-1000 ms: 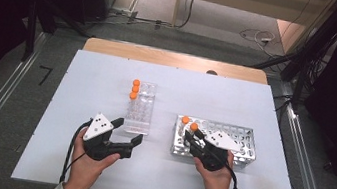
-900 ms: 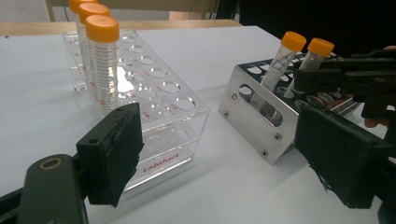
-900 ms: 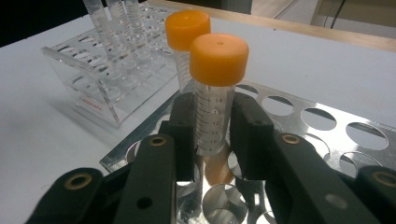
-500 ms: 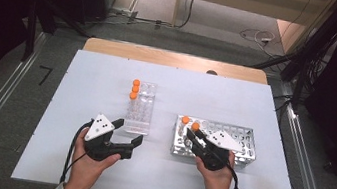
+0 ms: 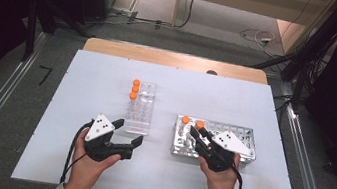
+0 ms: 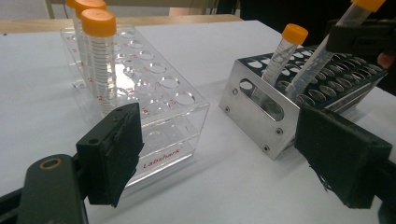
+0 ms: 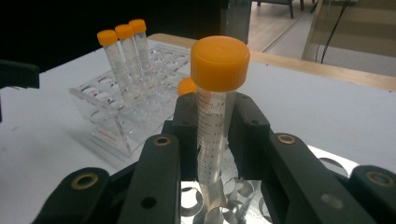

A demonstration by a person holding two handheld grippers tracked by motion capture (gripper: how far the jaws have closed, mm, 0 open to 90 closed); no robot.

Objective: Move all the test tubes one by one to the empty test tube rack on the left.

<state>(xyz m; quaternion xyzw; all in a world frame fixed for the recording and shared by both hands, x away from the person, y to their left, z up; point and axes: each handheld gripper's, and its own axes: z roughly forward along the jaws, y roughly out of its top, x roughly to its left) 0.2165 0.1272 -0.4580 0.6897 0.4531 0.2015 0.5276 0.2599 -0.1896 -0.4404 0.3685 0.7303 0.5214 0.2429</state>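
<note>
High view: my right gripper (image 5: 199, 134) sits over the near-left corner of the metal rack (image 5: 246, 134), clamped on an orange-capped tube (image 5: 199, 125) whose foot is in one of the rack's holes; a second capped tube (image 5: 185, 120) stands in the rack just to its left. My jaws have just been closing on the held tube, and the pads now press its wall. My left gripper (image 5: 127, 134) rests on the white table (image 5: 83, 76) near the front end of the clear plastic rack (image 5: 139, 115), jaws spread wide with nothing between them. Three capped tubes (image 5: 135, 89) stand in a row at that rack's far-left side.

Right gripper view: the held tube (image 7: 212, 121) appears close up, upright between the two black jaws. Printed graduation marks run down its clear wall, with the numerals 14 and 12 readable near the top; lower figures are too faint to tell. The perforated metal top of the rack shows beneath it.

Left gripper view: red lettering on the clear rack's (image 6: 154, 116) front edge seems to read "Labshark". Red graduations mark the nearest tube (image 6: 100, 60). The metal rack (image 6: 261, 109) shows its side plate, with both of its tubes leaning.
</note>
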